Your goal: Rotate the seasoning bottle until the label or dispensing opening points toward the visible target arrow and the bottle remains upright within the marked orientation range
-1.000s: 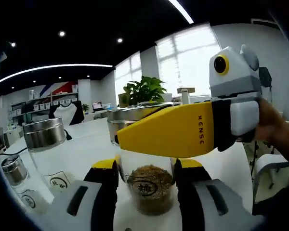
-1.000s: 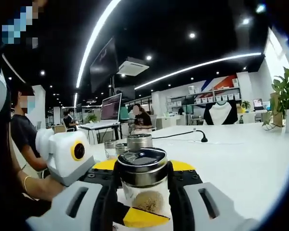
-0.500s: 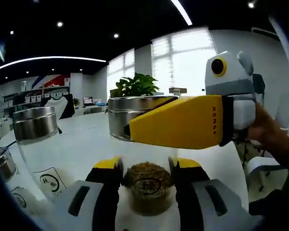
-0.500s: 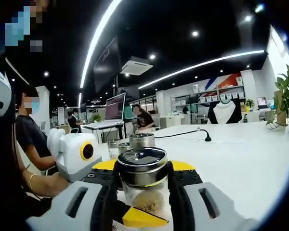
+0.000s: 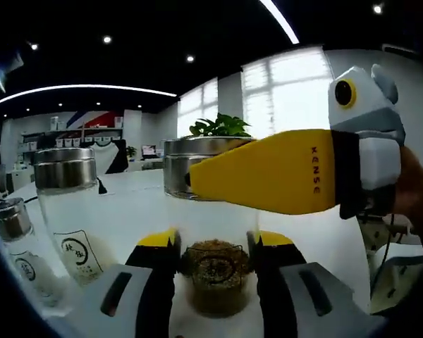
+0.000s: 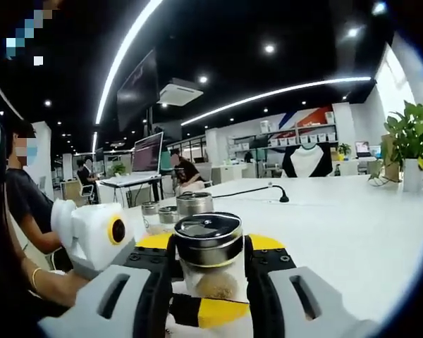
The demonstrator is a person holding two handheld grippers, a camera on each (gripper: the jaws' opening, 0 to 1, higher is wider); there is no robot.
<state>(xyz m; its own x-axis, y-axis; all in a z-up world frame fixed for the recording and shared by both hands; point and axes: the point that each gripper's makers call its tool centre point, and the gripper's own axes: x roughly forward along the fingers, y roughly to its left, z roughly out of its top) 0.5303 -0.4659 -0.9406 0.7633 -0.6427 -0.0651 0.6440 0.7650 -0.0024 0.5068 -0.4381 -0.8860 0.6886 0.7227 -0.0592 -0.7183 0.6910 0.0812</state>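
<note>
— How was the left gripper (image 5: 215,257) seen?

— In the left gripper view its two jaws were pressed against the lower sides of the seasoning bottle (image 5: 213,271), which was held upright between them; brown granules and a round printed label were seen through the glass between the jaw tips. The bottle's metal cap (image 5: 197,165) was seen above the jaws, partly covered by a yellow jaw of the right gripper (image 5: 278,171), which reached in from the right at cap level.

— And the right one, in its own view?

— There the jaws were closed on the bottle just under its steel cap (image 6: 208,239), the cap resting between the yellow jaw tips. The left gripper's yellow-and-black jaw end (image 6: 211,311) was seen below, against the glass, and its white body (image 6: 93,236) lay left of the jaws.

— What else was noted on the white table (image 6: 352,225)?

— Two more jars (image 6: 170,209) were seen beyond the jaws in the right gripper view. A tall labelled jar (image 5: 72,211) and a smaller one (image 5: 17,243) stood left of the jaws in the left gripper view. A potted plant (image 5: 222,127) was seen past the cap.
</note>
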